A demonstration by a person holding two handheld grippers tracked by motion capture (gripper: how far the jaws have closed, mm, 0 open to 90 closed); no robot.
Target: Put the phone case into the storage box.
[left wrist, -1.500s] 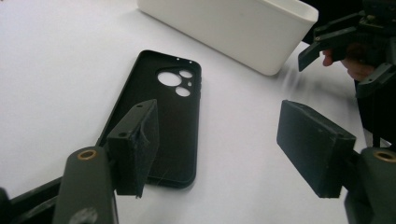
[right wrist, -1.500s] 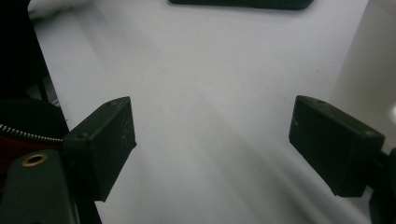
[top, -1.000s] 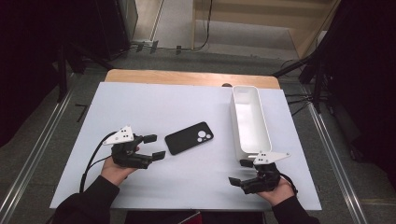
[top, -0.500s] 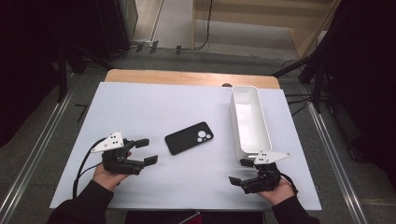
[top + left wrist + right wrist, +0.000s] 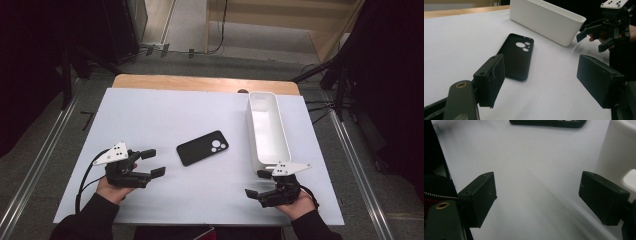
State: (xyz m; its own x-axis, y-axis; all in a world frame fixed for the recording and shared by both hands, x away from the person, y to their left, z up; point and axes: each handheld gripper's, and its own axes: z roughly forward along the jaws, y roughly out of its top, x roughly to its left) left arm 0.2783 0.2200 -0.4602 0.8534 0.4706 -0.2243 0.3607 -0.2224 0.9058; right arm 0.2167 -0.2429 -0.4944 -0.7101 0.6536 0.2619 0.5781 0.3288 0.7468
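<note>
High view: left gripper point(image 5: 154, 163) and right gripper point(image 5: 257, 183), jaws spread and empty, flank the phone case point(image 5: 202, 147) on the counter point(image 5: 150, 115). Left gripper view: case point(image 5: 516, 56) lies just ahead of its jaws, white bin point(image 5: 546, 20) beyond. Right gripper view: case point(image 5: 547, 122) lies far ahead, bin point(image 5: 616, 152) right.

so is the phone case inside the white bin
No, the black phone case lies flat on the white table, apart from the white bin.
</note>
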